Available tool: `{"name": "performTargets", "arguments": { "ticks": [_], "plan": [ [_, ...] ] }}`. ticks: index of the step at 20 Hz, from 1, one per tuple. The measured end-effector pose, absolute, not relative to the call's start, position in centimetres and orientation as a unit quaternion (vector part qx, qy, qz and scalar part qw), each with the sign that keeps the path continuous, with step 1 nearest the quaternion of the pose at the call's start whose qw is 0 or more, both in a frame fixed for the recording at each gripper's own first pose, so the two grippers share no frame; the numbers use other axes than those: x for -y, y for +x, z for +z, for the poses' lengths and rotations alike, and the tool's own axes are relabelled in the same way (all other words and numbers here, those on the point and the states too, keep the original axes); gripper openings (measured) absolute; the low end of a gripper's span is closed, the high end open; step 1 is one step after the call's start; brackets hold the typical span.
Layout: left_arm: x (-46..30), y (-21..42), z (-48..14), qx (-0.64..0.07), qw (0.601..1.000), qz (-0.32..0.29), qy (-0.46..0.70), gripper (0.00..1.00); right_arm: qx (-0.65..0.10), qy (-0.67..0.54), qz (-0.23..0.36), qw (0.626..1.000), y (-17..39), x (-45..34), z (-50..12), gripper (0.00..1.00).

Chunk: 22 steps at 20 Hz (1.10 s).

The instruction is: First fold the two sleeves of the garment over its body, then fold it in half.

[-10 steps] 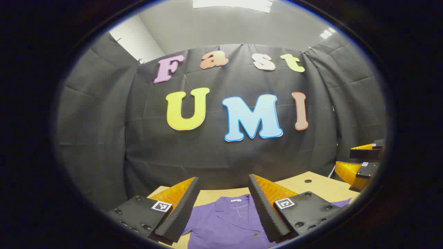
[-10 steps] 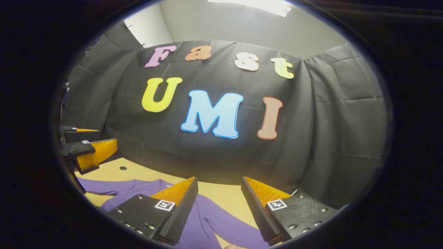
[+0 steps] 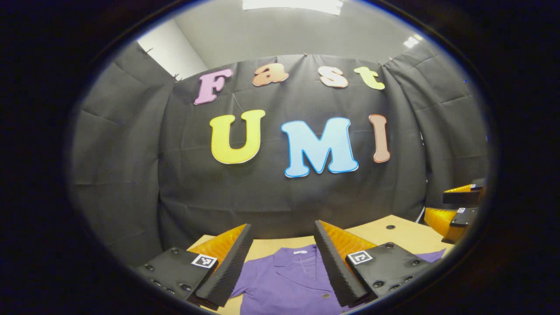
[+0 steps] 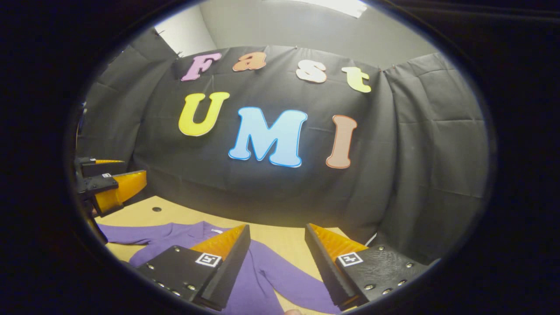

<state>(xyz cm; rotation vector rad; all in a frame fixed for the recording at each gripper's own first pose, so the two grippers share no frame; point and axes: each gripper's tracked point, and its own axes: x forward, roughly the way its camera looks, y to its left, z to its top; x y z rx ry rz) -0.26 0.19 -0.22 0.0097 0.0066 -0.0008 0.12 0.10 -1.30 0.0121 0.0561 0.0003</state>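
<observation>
Slightly more of the purple garment (image 3: 286, 284) is brought into both views; it lies flat on the desk (image 4: 284, 240), soft and limp, best gripped at a sleeve (image 4: 284, 280) cuff, while the left tool (image 3: 282, 262) and right tool (image 4: 275, 262) are held wide open and empty.

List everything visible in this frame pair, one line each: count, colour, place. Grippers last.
Garment: one, purple, collared with a button, lying flat on the table; one sleeve stretches out unfolded, seen in the right gripper view.
Table: one, light wood colour, with a small dark hole near the far edge.
Booth wall: black cloth, behind and around the table.
Ceiling light: one, white, overhead.
Left gripper: one, open, held above the garment's collar area.
Right gripper: one, open, held above the sleeve.
</observation>
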Motion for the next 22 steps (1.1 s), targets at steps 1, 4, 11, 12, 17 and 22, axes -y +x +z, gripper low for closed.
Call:
{"name": "performTargets", "arguments": {
  "ticks": [1,4,11,12,17,22],
  "plan": [
    [-0.2,-0.2,-0.2,-0.003,1.0,-0.001,0.006,0.96,-0.031,0.009,-0.001,0.999,0.0,0.0,-1.6,0.81],
    [-0.2,-0.2,-0.2,-0.003,1.0,-0.003,0.006,0.96,-0.042,0.022,-0.008,0.999,-0.5,0.4,-2.5,0.81],
    [-0.3,-0.6,-0.5,-0.009,1.0,-0.001,0.009,0.96,-0.107,0.024,-0.062,0.992,-1.0,3.4,-7.3,0.82],
    [-0.3,-0.6,-0.5,-0.009,1.0,-0.002,0.009,0.93,-0.119,0.03,-0.07,0.99,-1.2,4.0,-8.1,0.81],
    [-0.1,-0.6,-0.7,-0.01,1.0,-0.006,0.01,0.89,-0.161,0.03,-0.123,0.979,-1.7,7.5,-11.7,0.81],
    [0.0,-0.8,-0.8,-0.011,1.0,-0.004,0.009,0.96,-0.232,0.061,-0.173,0.955,-2.6,11.1,-17.2,0.82]
  ]
}}
